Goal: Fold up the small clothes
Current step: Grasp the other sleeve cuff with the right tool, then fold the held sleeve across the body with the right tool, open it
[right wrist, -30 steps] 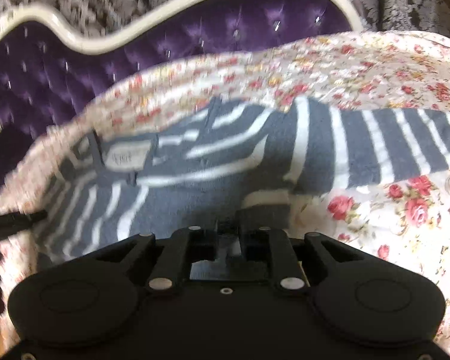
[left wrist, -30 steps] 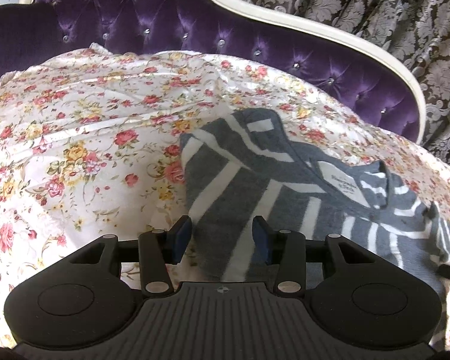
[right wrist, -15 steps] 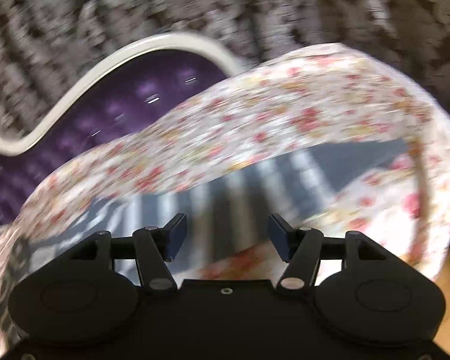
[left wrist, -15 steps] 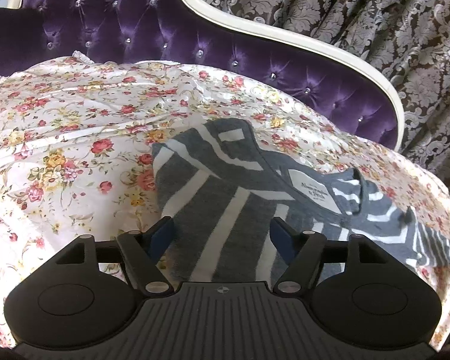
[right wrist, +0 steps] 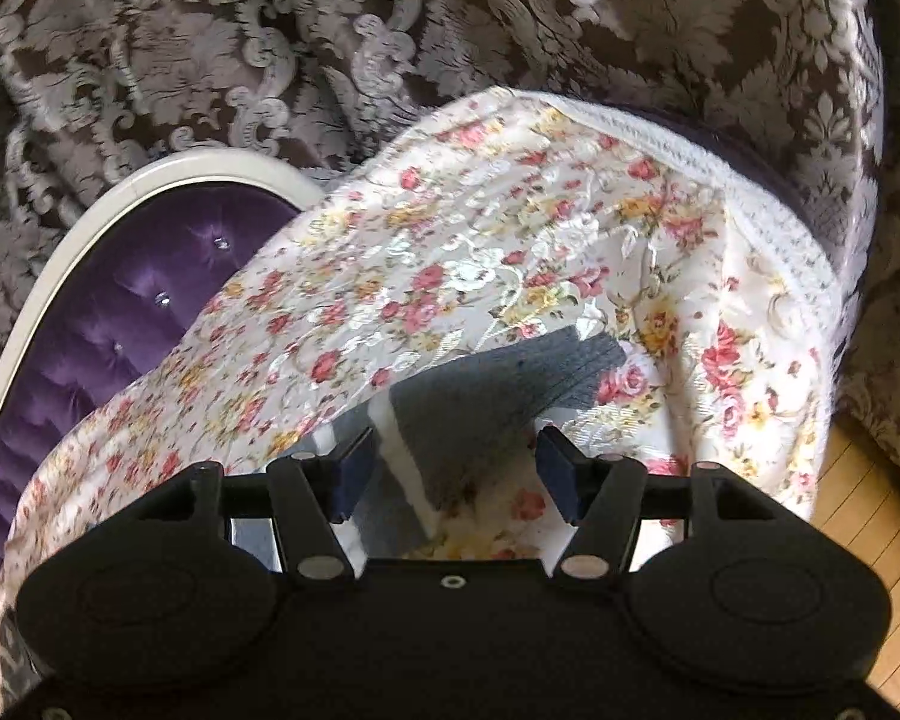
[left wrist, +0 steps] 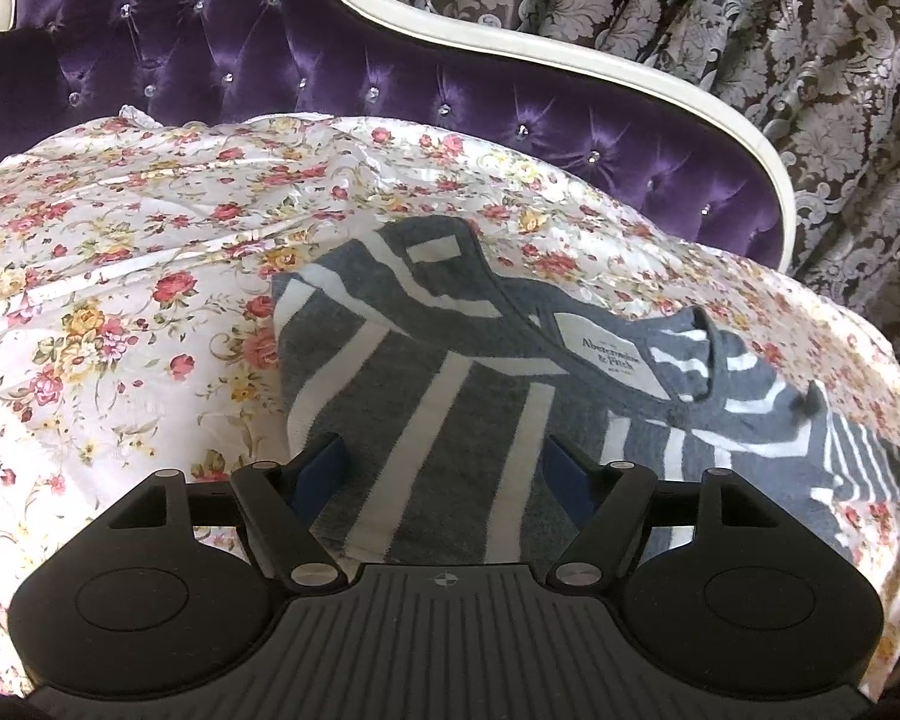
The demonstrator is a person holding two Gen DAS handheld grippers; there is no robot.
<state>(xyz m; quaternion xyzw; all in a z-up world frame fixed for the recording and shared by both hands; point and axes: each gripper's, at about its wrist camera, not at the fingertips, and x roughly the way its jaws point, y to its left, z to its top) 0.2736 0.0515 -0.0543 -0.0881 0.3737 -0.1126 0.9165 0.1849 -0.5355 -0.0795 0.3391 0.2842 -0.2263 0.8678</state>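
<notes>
A grey sweater with white stripes (left wrist: 450, 372) lies on the floral cover, its neck label (left wrist: 609, 354) facing up and one side folded over the body. My left gripper (left wrist: 444, 474) stands open over the near edge of that fold. The cloth lies between the blue pads (left wrist: 321, 474) without being pressed. In the right wrist view the sweater's sleeve (right wrist: 468, 420) runs out to a ribbed cuff (right wrist: 576, 363). My right gripper (right wrist: 453, 468) is open just above the sleeve, pinching nothing.
A floral cover (left wrist: 120, 300) drapes the seat of a purple tufted sofa (left wrist: 270, 48) with a cream frame. A brown patterned curtain (right wrist: 330, 30) hangs behind. The cover's right edge (right wrist: 774, 240) drops off towards a wooden floor (right wrist: 870, 540).
The left jaws widened and let go of the folded cloth. The right gripper opened, released the sweater and swung right along the sleeve to the cuff end near the sofa's edge.
</notes>
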